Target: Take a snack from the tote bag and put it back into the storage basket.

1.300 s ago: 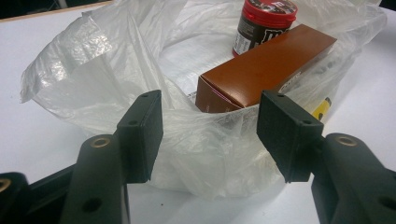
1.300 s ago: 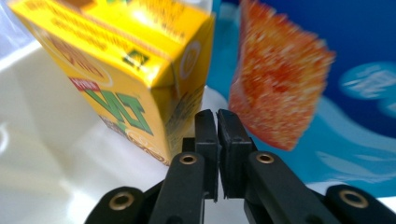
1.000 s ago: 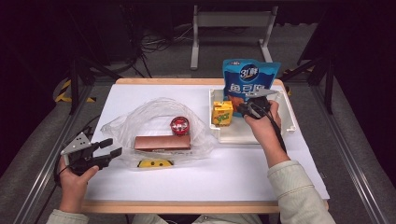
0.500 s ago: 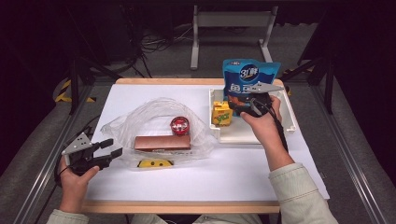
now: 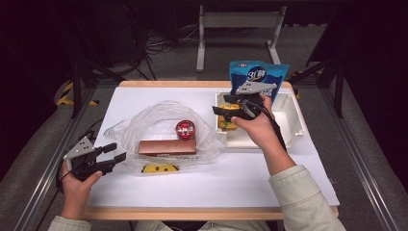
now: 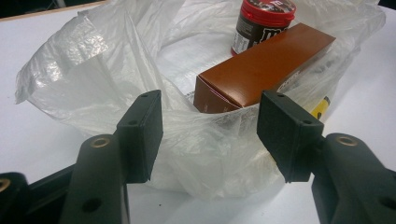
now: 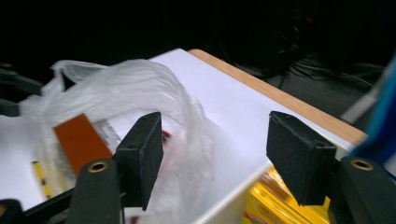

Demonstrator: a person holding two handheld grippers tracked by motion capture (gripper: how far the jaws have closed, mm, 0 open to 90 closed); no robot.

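Right gripper hangs above the white bin, jaws just opened and empty, over the yellow packet inside it. Left gripper, jaws open, waits at the plastic bag rim, likely to hold it for loading.

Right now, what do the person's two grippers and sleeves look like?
Each is black, hand-held, with two flat rectangular jaws and brass-ringed holes on the arms. The left gripper and right gripper each carry a grey three-cornered plate on top; a black cable trails from the right one. The sleeves are pale cream.
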